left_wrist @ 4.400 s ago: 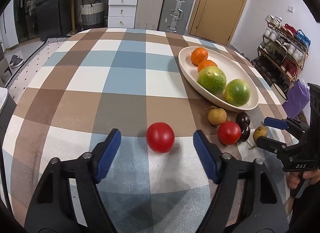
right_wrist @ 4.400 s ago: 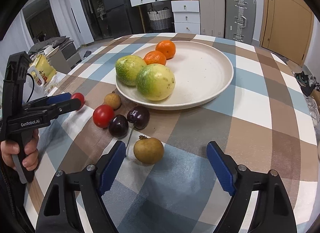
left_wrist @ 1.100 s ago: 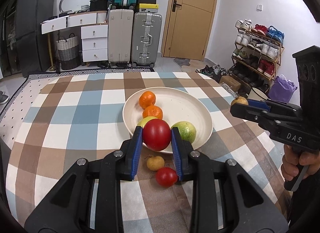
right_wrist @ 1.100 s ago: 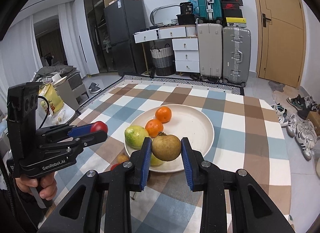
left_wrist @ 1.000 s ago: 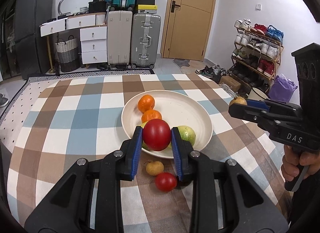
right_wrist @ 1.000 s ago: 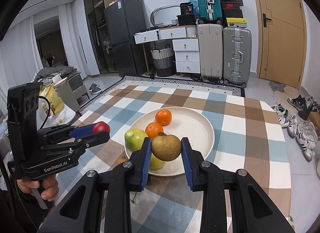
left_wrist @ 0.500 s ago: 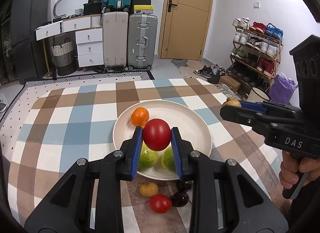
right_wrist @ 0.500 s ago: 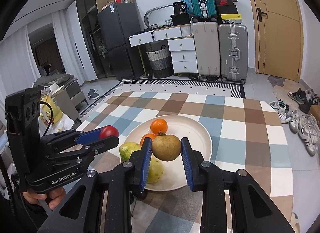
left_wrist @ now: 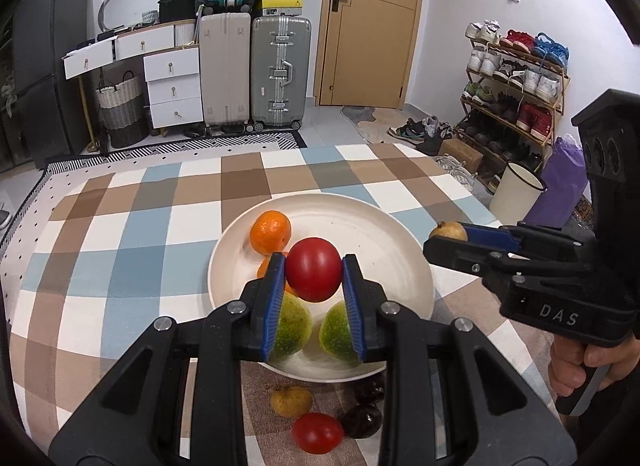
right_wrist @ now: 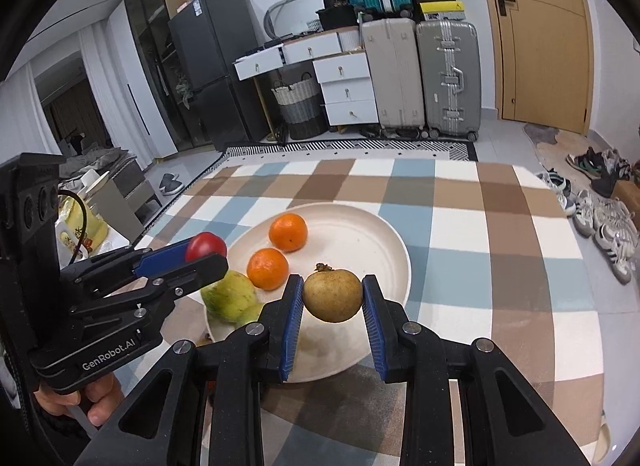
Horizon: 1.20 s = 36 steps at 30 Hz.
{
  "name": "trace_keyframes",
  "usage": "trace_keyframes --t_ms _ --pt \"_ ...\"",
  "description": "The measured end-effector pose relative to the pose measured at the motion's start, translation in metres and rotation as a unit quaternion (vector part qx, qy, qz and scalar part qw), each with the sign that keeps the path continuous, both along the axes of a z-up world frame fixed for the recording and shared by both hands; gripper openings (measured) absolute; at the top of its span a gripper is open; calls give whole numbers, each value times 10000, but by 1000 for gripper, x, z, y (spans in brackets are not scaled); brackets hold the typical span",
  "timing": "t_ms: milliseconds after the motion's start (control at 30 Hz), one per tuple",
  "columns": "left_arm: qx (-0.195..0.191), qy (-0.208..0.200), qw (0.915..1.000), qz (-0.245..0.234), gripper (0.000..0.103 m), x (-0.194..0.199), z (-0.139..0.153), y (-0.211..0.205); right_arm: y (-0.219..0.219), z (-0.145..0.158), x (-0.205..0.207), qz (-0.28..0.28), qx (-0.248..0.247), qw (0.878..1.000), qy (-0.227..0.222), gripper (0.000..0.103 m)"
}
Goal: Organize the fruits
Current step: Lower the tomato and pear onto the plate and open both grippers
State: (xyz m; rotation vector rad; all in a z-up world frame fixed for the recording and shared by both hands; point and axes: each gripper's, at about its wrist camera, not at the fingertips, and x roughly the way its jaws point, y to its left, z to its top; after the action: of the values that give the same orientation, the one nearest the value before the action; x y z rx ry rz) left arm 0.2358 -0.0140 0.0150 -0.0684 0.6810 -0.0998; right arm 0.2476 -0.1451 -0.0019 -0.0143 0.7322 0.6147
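While your left gripper (left_wrist: 313, 274) clamps the tomato (left_wrist: 313, 274) and your right gripper (right_wrist: 332, 298) the brown fruit (right_wrist: 333, 296), both hang over the plate (left_wrist: 384, 234) — fingers closed, set to drop them beside the oranges (left_wrist: 270, 231).

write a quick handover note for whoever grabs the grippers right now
Left gripper: shut on a red tomato, held above the plate.
Right gripper: shut on a brown fruit, also over the plate.
In the plate: two oranges, two green fruits.
On the table by the plate's near rim: small brown fruit, second tomato, two dark fruits.
Left: set down both held fruits, then fetch those four.
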Motion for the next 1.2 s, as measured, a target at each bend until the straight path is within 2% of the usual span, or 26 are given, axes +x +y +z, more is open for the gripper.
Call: trace_keyframes --t_ms 233,367,467,500,567,633,667,733,767,800,867,900,1200 --pt "33 115 9999 -16 26 10 -14 -1 3 -20 13 -79 -10 9996 278 30" --pt "65 156 9998 -39 26 12 -17 0 4 -25 16 -99 12 9996 262 30" --pt "62 152 9999 29 26 12 -17 0 3 -23 14 -122 -19 9997 195 36" --pt "24 161 9999 27 27 12 -16 1 2 -21 13 -142 -14 9998 158 42" --pt "-17 173 9998 9 36 10 -14 2 -3 -17 11 -186 39 9998 98 49" --pt "-29 113 9999 65 61 4 -11 5 -5 -14 9 -239 9 9997 53 50" --pt "-58 36 9999 100 67 -1 -9 7 -6 -13 9 -273 -53 9996 27 53" --pt "-99 -46 9999 114 85 -10 -5 11 -10 -11 6 -287 -41 9996 -6 69" --pt "-88 -84 9998 137 86 -15 -3 13 -13 -11 4 -294 26 9996 10 85" --pt "-49 -138 9997 171 87 -20 -1 16 -16 -11 2 -301 84 9995 24 94" --pt "17 -161 9995 271 93 -29 1 20 -19 -10 -3 -266 151 9995 40 97" --pt "36 -181 9992 356 102 -34 1 24 -18 -9 -6 -251 116 9996 20 101" --pt "5 -223 9983 531 102 -73 2 44 -4 -9 -30 53 100 9999 19 103"
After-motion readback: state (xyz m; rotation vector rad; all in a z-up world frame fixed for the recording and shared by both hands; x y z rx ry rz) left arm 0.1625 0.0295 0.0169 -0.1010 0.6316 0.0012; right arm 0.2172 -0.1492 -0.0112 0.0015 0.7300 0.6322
